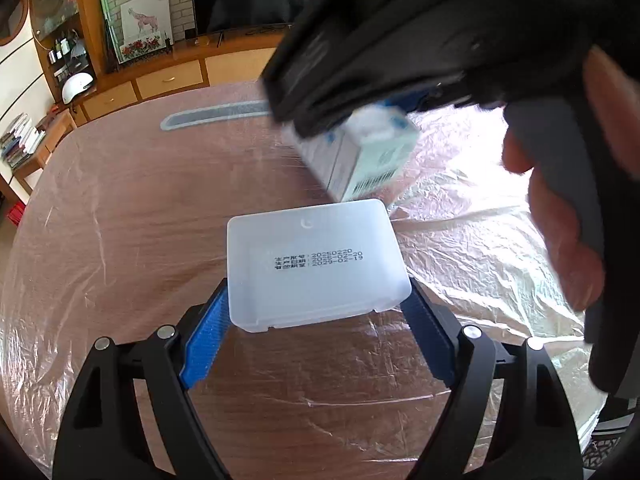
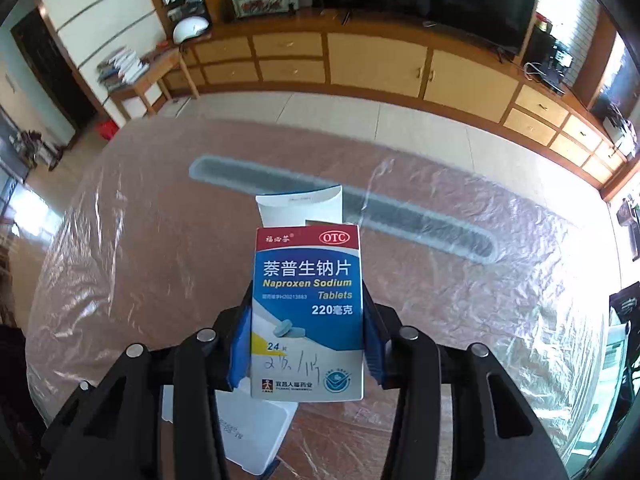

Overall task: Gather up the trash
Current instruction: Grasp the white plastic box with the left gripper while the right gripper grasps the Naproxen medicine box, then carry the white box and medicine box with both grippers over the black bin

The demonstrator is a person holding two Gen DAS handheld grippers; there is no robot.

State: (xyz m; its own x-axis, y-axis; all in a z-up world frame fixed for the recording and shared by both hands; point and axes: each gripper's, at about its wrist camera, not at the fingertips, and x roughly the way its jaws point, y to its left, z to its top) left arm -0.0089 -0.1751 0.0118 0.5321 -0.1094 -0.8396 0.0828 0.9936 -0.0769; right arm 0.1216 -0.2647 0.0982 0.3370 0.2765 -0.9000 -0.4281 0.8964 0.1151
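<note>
Right now my left gripper (image 1: pixel 320 320) pinches the plastic box (image 1: pixel 316 264) mid-frame, my right gripper (image 2: pixel 306 344) the pill carton (image 2: pixel 308 312), whose open flap could spill.

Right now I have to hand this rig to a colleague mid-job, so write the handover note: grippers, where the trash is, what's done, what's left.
Left gripper: jaws shut on the translucent plastic box, held above the table.
Right gripper: jaws shut on the naproxen tablet carton, top flap open, held in the air just above and beyond the plastic box.
Done: both pieces of trash are picked up off the plastic-covered table.
Left: drop both in a bin; none shows in either view, so find it first. No other loose trash is visible on the table.
</note>
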